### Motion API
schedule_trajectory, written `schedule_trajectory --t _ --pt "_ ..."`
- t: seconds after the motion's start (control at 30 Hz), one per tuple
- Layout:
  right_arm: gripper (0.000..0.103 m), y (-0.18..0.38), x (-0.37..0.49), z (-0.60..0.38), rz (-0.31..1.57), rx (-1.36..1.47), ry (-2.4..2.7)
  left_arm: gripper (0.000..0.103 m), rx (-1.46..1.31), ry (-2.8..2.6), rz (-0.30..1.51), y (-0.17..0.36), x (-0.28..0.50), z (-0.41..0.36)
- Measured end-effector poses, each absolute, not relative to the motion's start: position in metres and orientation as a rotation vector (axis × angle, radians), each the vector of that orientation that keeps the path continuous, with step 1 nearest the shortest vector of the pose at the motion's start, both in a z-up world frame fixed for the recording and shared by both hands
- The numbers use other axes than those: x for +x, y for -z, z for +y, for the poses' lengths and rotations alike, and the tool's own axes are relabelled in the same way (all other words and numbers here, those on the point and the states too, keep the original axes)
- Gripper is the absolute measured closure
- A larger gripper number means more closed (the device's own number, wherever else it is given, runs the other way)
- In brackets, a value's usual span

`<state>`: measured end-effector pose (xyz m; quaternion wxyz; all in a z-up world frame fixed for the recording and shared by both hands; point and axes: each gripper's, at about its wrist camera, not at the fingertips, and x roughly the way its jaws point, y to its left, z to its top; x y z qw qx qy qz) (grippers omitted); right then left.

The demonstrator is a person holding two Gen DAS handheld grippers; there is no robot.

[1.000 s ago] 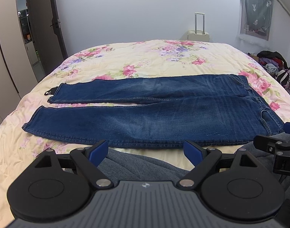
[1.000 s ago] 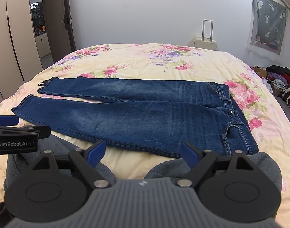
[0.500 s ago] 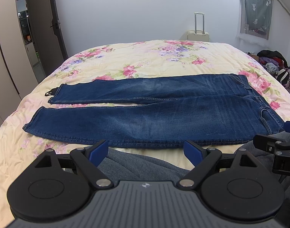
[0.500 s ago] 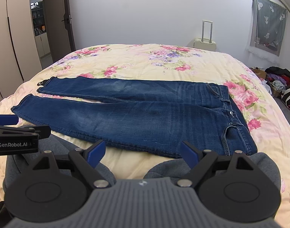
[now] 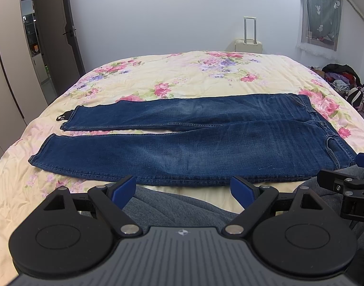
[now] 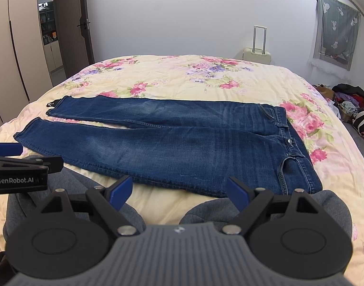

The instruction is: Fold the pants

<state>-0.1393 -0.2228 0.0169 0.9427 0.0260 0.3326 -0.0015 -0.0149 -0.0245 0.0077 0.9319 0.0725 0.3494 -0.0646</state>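
Far left: open door [image 5: 62,40] and wardrobe panels [image 6: 19,43] past the bed edge. Bed [image 5: 182,76] with a cream floral quilt fills the middle. Black strap-like item [image 5: 62,116] sits at the cuff of the far leg, touching or just beside it, can't tell which.

Jeans [image 5: 193,143] lie flat and unfolded across the near half of the bed: cuffs at left, waistband at right. The two legs are side by side with a thin gap of quilt between them toward the cuffs, joined toward the right. Waist button [image 6: 289,141] shows in the right wrist view.

Left gripper [image 5: 183,189] hovers in front of the near leg's edge, blue fingertips [image 5: 123,189] spread wide, nothing between them, not touching the denim. Below it grey fabric [image 5: 172,207], the person's clothed legs.

Right gripper [image 6: 179,189] likewise wide open, holding nothing, near the hip end of the jeans, clear of the cloth. Its tip also shows at the right edge of the left wrist view.

Behind the bed, right of centre: cream suitcase [image 5: 248,44] with its handle up, against the wall. Further right: grey-green curtain [image 5: 321,14]. Far right, on the floor: clothes pile [image 5: 344,81].
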Motion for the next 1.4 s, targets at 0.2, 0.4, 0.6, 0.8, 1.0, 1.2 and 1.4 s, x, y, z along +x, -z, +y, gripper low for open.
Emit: schedule_trajectory --t 0.2,0.4,0.6,0.8,1.0,1.2,1.4 --pt "0.021 -0.017 -0.140 -0.223 0.679 0.054 0.004 0.000 0.148 0.132 0.715 -0.008 -0.015 -0.025" --pt "0.021 -0.017 -0.140 -0.223 0.677 0.053 0.004 0.000 0.151 0.135 0.711 -0.010 -0.018 -0.028" --pt "0.021 -0.017 -0.140 -0.222 0.678 0.053 0.004 0.000 0.149 0.134 0.710 -0.010 -0.018 -0.028" --pt "0.021 -0.017 -0.141 -0.224 0.677 0.053 0.002 0.000 0.138 0.149 0.688 -0.013 -0.018 -0.025" --pt "0.021 -0.016 -0.143 -0.241 0.604 0.056 -0.037 0.006 0.115 0.173 0.650 -0.015 -0.002 0.002" --pt "0.021 -0.016 -0.131 -0.283 0.483 -0.006 -0.085 0.022 0.114 0.129 0.619 -0.013 0.037 0.063" --pt "0.021 -0.007 -0.088 -0.339 0.568 -0.109 0.023 0.036 0.241 0.079 0.614 0.003 0.096 0.136"
